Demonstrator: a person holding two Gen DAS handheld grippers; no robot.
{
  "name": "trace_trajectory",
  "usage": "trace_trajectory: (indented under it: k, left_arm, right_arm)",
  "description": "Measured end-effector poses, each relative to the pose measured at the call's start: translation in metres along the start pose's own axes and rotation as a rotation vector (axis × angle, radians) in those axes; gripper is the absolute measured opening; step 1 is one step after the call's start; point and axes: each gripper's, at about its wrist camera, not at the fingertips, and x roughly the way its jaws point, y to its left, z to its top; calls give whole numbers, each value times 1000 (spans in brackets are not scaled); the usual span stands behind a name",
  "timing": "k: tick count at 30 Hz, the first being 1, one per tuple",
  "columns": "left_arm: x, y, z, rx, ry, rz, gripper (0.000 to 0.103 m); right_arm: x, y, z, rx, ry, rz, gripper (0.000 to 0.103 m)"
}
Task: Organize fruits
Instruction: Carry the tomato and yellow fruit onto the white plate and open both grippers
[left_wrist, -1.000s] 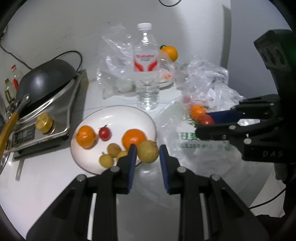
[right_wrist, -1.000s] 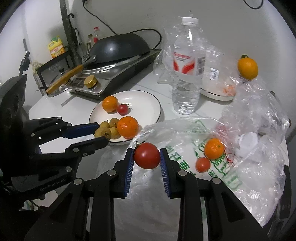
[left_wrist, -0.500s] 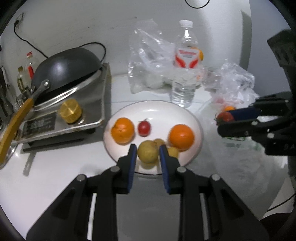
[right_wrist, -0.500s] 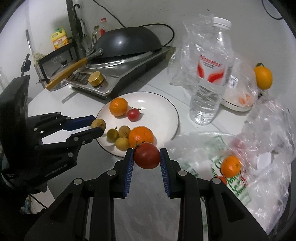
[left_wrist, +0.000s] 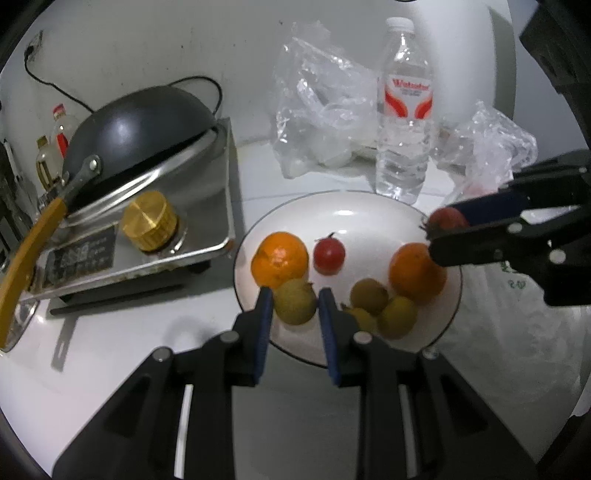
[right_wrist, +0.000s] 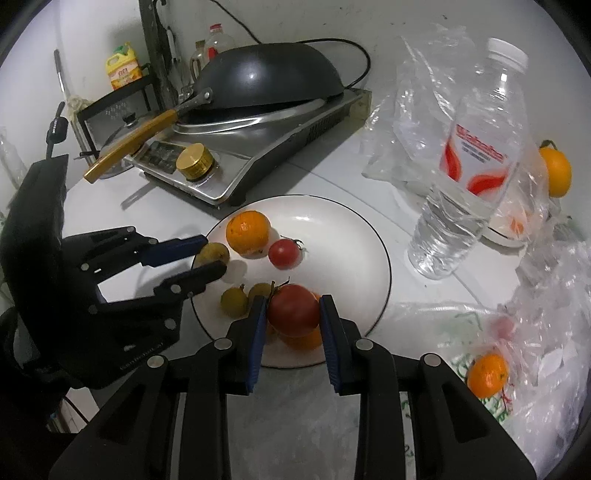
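Note:
A white plate (left_wrist: 369, 214) (right_wrist: 343, 218) holds two oranges (left_wrist: 280, 258) (left_wrist: 415, 275), a small red tomato (left_wrist: 329, 255) (right_wrist: 283, 253) and several brown longans (left_wrist: 369, 295). My left gripper (left_wrist: 295, 306) (right_wrist: 212, 258) is shut on a brown longan (left_wrist: 295, 306) (right_wrist: 212, 253) over the plate's near-left rim. My right gripper (right_wrist: 293, 312) (left_wrist: 448, 225) is shut on a large red tomato (right_wrist: 293, 310) (left_wrist: 447, 219), held above the orange (right_wrist: 303, 338) at the plate's right side.
An induction cooker (left_wrist: 147, 236) with a black wok (left_wrist: 140, 125) stands left of the plate. A water bottle (left_wrist: 404, 122) and crumpled clear bags (left_wrist: 321, 110) sit behind it. To the right lies a printed plastic bag (right_wrist: 517, 369) with an orange (right_wrist: 487, 373). Another orange (right_wrist: 557, 170) sits far right.
Both grippers have moved left with their fruit, from the plastic bag side to over the plate. The longan now hangs over the plate's left rim, the tomato over its right side.

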Motion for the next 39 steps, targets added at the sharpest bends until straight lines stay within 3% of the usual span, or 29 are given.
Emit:
trace_trajectory:
  k: [18, 23, 39]
  left_arm:
    - [-23, 28, -14, -105, -46, -34, 30]
    - [-26, 30, -15, -113, -55, -39, 30]
    - [-47, 13, -14, -89, -66, -43, 30]
  right_arm:
    - [61, 29, 26, -45, 74, 63, 30]
    - [66, 26, 26, -17, 80, 35, 30]
    - [25, 18, 16, 19, 21, 5, 36]
